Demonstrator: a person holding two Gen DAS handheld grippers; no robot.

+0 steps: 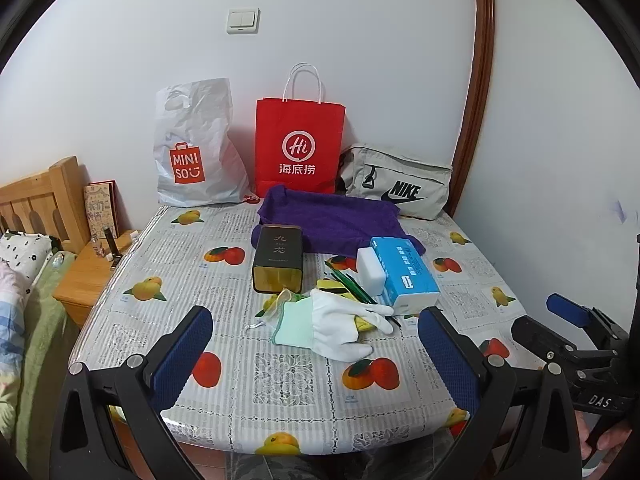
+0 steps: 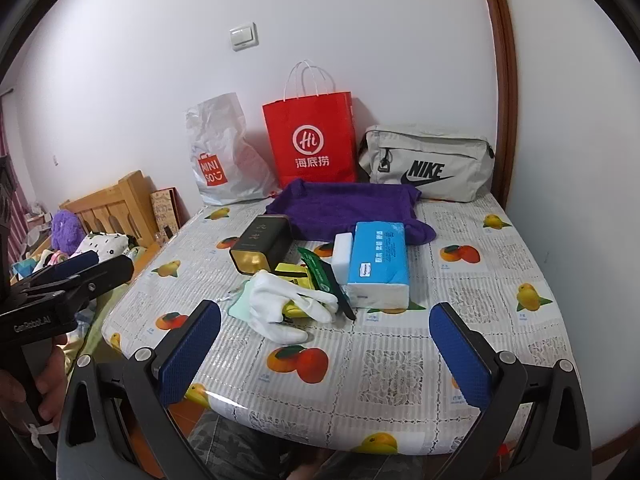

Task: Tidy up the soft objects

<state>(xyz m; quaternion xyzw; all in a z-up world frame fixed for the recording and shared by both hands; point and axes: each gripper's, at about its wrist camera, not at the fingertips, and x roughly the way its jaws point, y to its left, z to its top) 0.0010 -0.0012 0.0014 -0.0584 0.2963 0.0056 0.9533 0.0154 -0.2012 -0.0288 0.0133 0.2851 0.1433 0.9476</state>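
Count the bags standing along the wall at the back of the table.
3: white plastic bag at left, red paper bag in the middle, grey Nike bag at right. None seems hidden.

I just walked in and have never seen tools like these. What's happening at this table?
A person holds a two-finger gripper in each hand, and both the left gripper and right gripper hover open over the near edge of the table, holding nothing. The white glove, purple towel and tissue pack lie untouched, so sorting hasn't visibly begun.
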